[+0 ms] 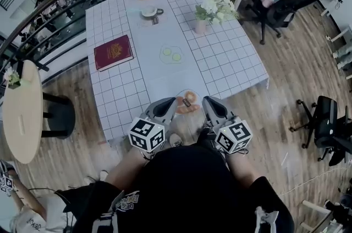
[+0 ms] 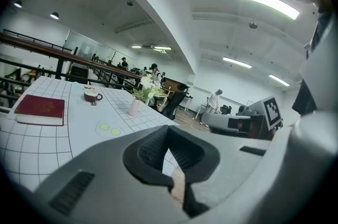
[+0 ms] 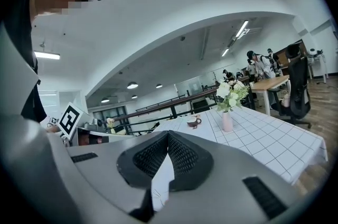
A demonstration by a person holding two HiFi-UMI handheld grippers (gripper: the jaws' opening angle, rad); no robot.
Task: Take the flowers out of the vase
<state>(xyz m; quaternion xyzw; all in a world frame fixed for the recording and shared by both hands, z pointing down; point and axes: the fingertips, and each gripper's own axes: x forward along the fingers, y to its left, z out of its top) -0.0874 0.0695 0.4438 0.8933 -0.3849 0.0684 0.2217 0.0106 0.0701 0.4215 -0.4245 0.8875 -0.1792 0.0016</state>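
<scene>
- Standing in the pink vase (image 1: 201, 26), the white flowers (image 1: 217, 4) are sitting in the upper right of the head view, on the far part of the white gridded table (image 1: 236, 67). No stem is being lifted out yet.
- Left gripper (image 1: 168, 104): it is hovering at the lower centre of the head view, over the near table edge and well apart from the vase. Its jaws are lying together, with nothing between them.
- Right gripper (image 1: 212, 103): it is hovering just beside the left one, equally far from the vase. Its jaws are also resting together and empty, and its own view is showing the flowers small at centre right.
- Progress, as a judgement: the task is sitting at its very start. Everything is remaining to do: reaching across the table, opening the jaws, closing on the stems, and drawing the flowers up and clear of the vase.
- Other table items:
  - a cup (image 1: 149, 12) is sitting at upper centre;
  - a red book (image 1: 113, 52) is lying at centre left;
  - a plate with two green pieces (image 1: 171, 54) is sitting mid-table;
  - a dish with orange pieces (image 1: 187, 103) is resting at the near edge, between the two grippers.
- Surroundings: a round side table (image 1: 22, 111) is standing at the far left, and an office chair (image 1: 275, 6) at the upper right.
</scene>
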